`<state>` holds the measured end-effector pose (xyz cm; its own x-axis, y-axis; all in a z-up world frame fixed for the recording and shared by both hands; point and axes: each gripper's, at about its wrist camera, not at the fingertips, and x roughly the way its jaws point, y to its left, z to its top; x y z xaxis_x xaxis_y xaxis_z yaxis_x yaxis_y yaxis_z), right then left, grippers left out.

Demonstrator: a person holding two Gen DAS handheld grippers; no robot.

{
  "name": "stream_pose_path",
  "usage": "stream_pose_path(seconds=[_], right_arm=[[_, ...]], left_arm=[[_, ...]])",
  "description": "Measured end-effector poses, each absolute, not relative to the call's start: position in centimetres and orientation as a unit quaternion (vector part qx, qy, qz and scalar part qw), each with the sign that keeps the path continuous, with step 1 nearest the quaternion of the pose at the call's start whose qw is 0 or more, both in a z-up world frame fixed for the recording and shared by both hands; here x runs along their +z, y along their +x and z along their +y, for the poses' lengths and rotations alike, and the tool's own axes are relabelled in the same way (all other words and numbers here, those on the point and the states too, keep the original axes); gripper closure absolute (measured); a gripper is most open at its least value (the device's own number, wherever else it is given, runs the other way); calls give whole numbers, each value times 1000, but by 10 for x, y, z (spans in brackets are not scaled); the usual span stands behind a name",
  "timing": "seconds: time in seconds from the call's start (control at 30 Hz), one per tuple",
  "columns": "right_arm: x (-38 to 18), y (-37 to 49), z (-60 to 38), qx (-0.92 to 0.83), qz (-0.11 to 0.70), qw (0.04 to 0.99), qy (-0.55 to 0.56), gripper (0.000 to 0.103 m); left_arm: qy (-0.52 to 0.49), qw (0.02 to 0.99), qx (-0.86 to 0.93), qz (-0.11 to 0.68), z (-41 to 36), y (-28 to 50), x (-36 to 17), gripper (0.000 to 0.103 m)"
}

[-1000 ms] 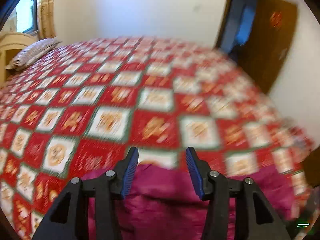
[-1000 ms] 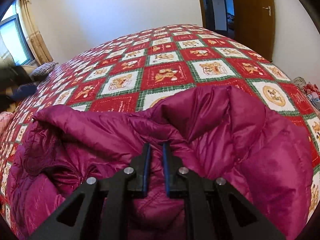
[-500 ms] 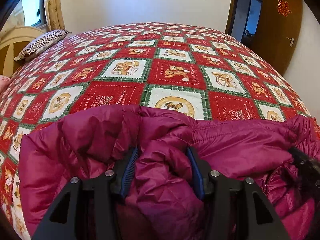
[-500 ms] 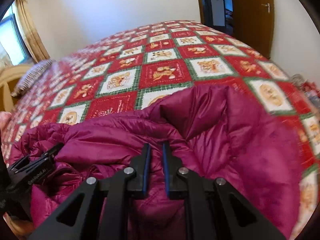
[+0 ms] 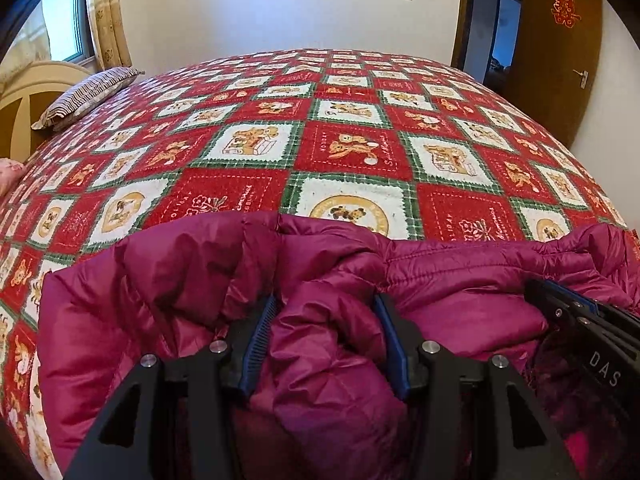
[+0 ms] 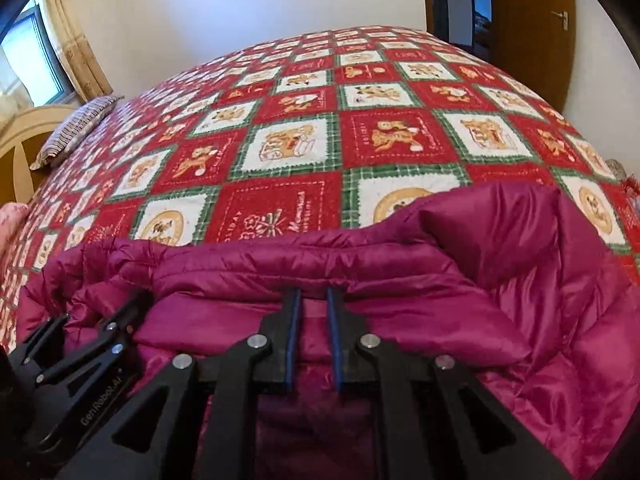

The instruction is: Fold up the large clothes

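Left tool [image 5: 326, 344] clamps a thick jacket [image 5: 168, 280] bunch; right tool [image 6: 312, 340], narrow, pinches its edge for spreading over the bed [image 5: 340, 120].

Soft daylight from the window [image 5: 64, 20]; sharp frames, edges fisheye-bent.

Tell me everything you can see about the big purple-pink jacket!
The jacket is a puffy, shiny magenta coat with stitched quilting lines, probably down-filled. It lies crumpled at the near edge of a bed covered by a red, white and green teddy-bear blanket. The left gripper has a thick fold bunched between its blue pads. The right gripper, nearly closed, pinches a thinner layer beside a raised, rolled edge.
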<state>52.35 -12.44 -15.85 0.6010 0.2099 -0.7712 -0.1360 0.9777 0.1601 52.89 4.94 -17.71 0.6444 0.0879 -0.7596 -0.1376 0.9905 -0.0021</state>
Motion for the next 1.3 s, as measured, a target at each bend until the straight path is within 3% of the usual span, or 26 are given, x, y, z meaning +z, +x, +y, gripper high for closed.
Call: stream_pose_path(seconds=[0.2,0.27,0.63,0.73,0.8,0.83,1.07,1.3], right_arm=[[-142,509,-155,58,414,905,74,92],[-150,508,-175,44,420,902,84,103],[-150,496,-180,63,409,908,66,103],[-123,458,-202,60,368,923,100,85],[-97,415,-220,61,323,938,111,67],[-86,397,-226,57,307,944,109,64],[-31,236,-282,47,253,960,108,62],[-38,117,-310,38,301,946,112,58]], left_arm=[[-30,907,63,416,49,529,-178,51],[-29,907,62,416,49,529,-177,50],[-30,904,55,424,50,530,-177,48],[-45,899,16,435,57,518,-166,48],[-66,905,-13,421,64,493,-149,48],[-75,909,-28,410,66,478,-139,48],[-73,929,-105,349,59,334,-68,47],[-88,909,-155,376,78,198,-63,41]])
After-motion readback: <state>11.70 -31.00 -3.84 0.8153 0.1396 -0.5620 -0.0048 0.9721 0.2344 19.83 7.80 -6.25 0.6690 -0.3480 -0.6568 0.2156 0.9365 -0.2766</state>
